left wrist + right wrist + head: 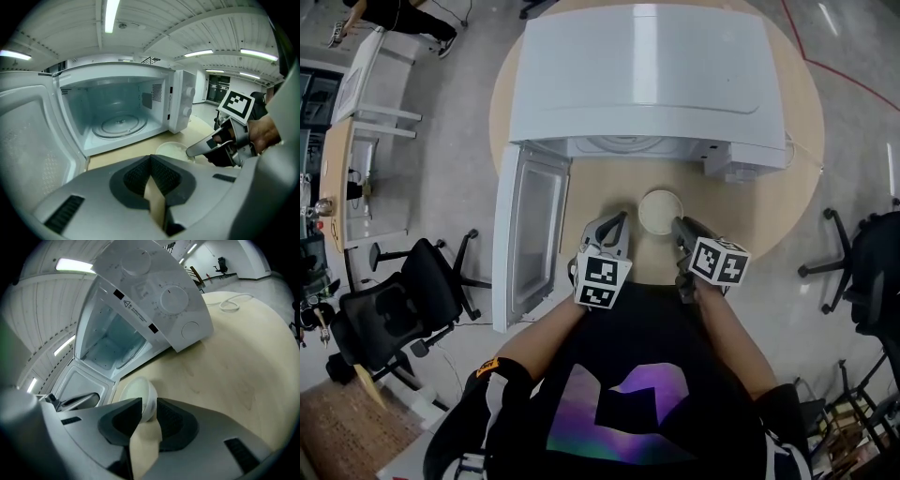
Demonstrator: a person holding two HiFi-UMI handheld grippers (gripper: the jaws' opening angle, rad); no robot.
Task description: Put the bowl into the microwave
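Looking down through the head view, I see the white bowl [660, 210] on the round wooden table [769, 202], just in front of the open microwave [637, 75]. The microwave door [530, 234] is swung out to my left. My right gripper [149, 401] is clamped on the bowl's right-hand rim, with the wall pinched between both pads. My left gripper [151, 158] hangs just beside the bowl on its other side, jaw tips pressed together with nothing between them. Its view looks into the cavity, where the glass turntable [119, 125] shows.
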